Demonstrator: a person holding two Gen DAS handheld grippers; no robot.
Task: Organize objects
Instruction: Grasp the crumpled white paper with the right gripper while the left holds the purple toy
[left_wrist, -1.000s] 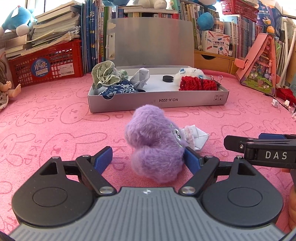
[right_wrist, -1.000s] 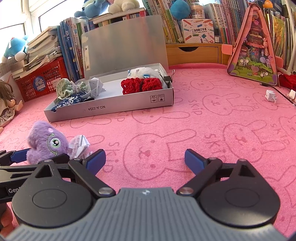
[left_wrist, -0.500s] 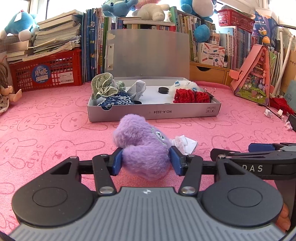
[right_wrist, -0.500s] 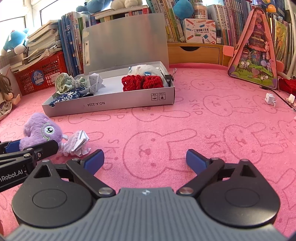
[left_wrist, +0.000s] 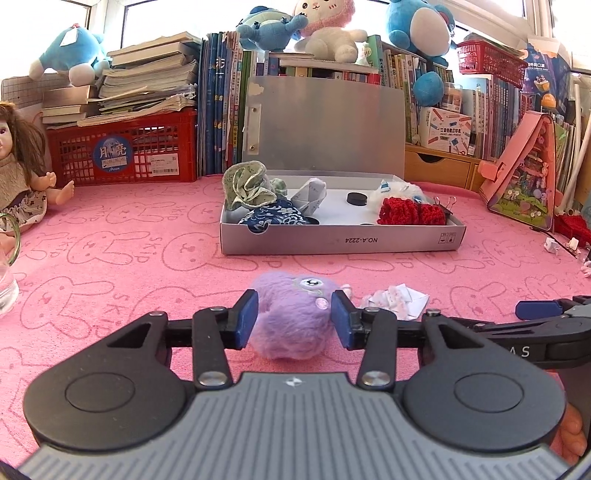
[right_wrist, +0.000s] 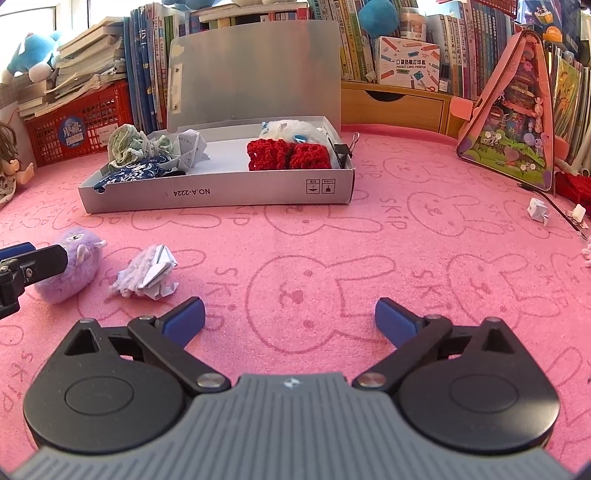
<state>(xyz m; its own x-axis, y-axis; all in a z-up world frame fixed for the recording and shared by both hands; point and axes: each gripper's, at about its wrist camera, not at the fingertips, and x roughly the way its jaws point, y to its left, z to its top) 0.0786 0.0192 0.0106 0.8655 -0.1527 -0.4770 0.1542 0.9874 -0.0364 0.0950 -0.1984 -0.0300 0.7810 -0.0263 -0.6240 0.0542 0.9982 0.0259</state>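
Purple plush toy (left_wrist: 291, 321): soft, light, squashy, best pinched across its body. Clamped between the left gripper (left_wrist: 293, 319) pads, low on the pink counter (left_wrist: 110, 258) before the grey box (left_wrist: 340, 240). Right gripper (right_wrist: 288, 319) wide, holding nothing.

Pink bunny-print mat (right_wrist: 424, 258) underfoot; crammed bookshelves (left_wrist: 369, 74) behind; bright windows (left_wrist: 155, 18) above.

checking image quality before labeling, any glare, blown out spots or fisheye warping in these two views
Left wrist view: windows behind the blue plush are blown out to white, edges bend with fisheye, and the purple plush toy in the left hand-held gripper stays sharp. Right wrist view: the grey box lid shows soft glare, and the bookshelf curves at the edges.
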